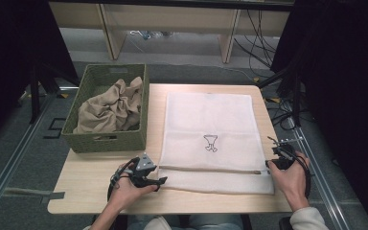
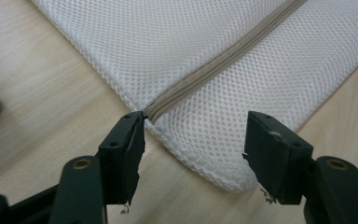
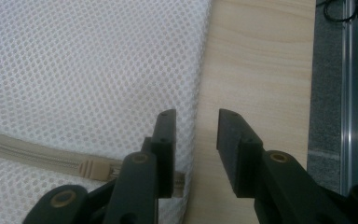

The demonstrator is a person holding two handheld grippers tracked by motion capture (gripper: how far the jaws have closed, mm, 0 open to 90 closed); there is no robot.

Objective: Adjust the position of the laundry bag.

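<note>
Table (image 1: 100,187): mesh bag's (image 1: 211,120) zipper (image 1: 211,169) (beige) runs crosswise.

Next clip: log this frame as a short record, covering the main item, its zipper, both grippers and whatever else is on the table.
main item: white mesh laundry bag, flat on the table
zipper: beige zipper, closed; pull at the bag's right end
left gripper: open, astride the bag's near left corner
right gripper: open, at the bag's right edge by the pull
other: green woven basket holding crumpled beige cloth
</note>
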